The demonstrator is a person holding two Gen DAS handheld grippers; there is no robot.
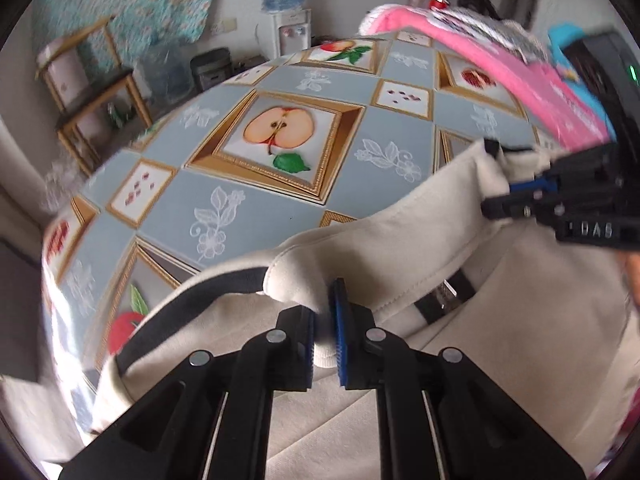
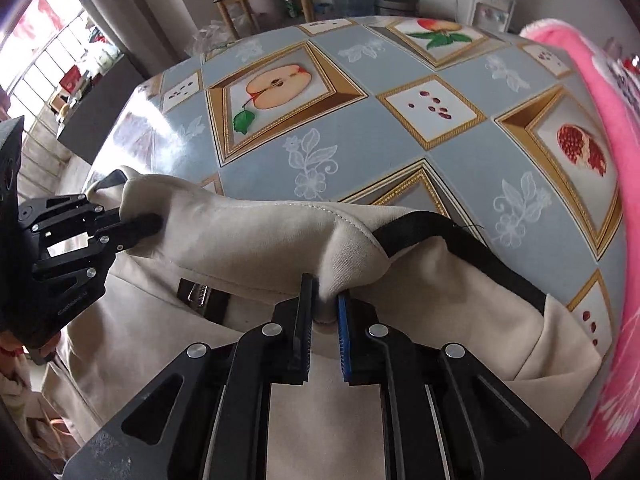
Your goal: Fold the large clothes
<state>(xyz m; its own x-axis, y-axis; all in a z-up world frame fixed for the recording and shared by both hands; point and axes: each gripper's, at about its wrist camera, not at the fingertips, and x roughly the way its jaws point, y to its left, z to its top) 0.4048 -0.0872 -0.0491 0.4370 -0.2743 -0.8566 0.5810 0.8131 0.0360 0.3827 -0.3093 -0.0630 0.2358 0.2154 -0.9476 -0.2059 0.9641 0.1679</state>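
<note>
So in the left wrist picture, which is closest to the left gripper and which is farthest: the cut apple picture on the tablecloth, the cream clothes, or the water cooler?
1. Cream garment: pinched in the left gripper, right at its fingertips.
2. Cut apple picture: farther out, mid-table on the tablecloth.
3. Water cooler: farthest, against the back wall past the table.

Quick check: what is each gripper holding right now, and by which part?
Both pinch the cream garment along one folded edge: left gripper at one end, right gripper at the other.
</note>
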